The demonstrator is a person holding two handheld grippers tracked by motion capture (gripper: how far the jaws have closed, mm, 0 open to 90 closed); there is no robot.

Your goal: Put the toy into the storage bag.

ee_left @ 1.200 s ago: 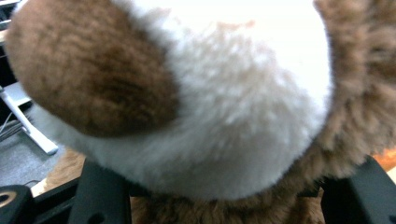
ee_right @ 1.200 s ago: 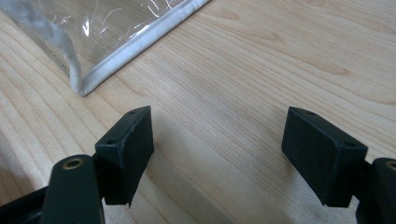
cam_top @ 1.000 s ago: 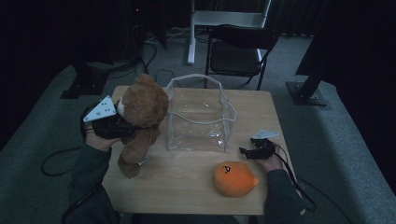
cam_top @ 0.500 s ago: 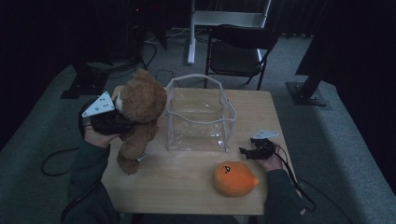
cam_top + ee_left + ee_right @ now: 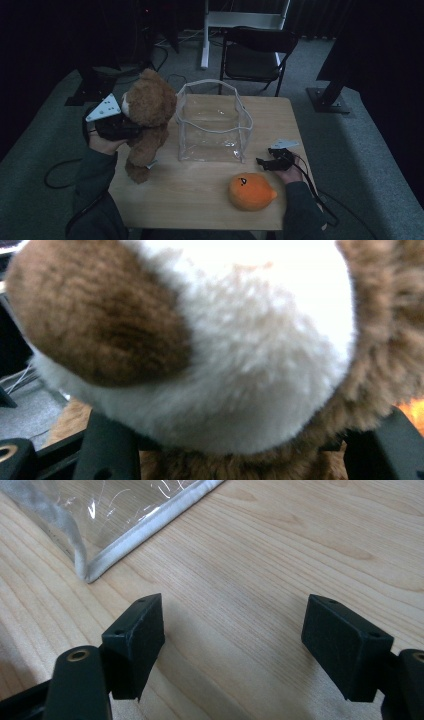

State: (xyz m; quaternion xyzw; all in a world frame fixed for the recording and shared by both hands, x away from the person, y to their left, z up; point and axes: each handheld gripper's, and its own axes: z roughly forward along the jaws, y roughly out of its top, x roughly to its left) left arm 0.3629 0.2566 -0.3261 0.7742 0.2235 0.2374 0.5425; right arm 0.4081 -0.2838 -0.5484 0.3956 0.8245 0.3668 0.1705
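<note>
Likely we snag the clear bag's (image 5: pixel 214 127) rim, since our left gripper (image 5: pixel 116 126) clamps the dangling teddy bear (image 5: pixel 147 120); right gripper (image 5: pixel 232 645) rests open.

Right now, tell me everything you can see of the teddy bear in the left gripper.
The teddy bear is plush, brown fur with a white muzzle and a brown nose patch. The left gripper is clamped on it near the head or neck, fur bulging between the jaws. It hangs roughly upright at the table's left edge, beside the clear bag, legs dangling, one foot at or just above the tabletop. A small tag sticks out near its lower leg.
</note>
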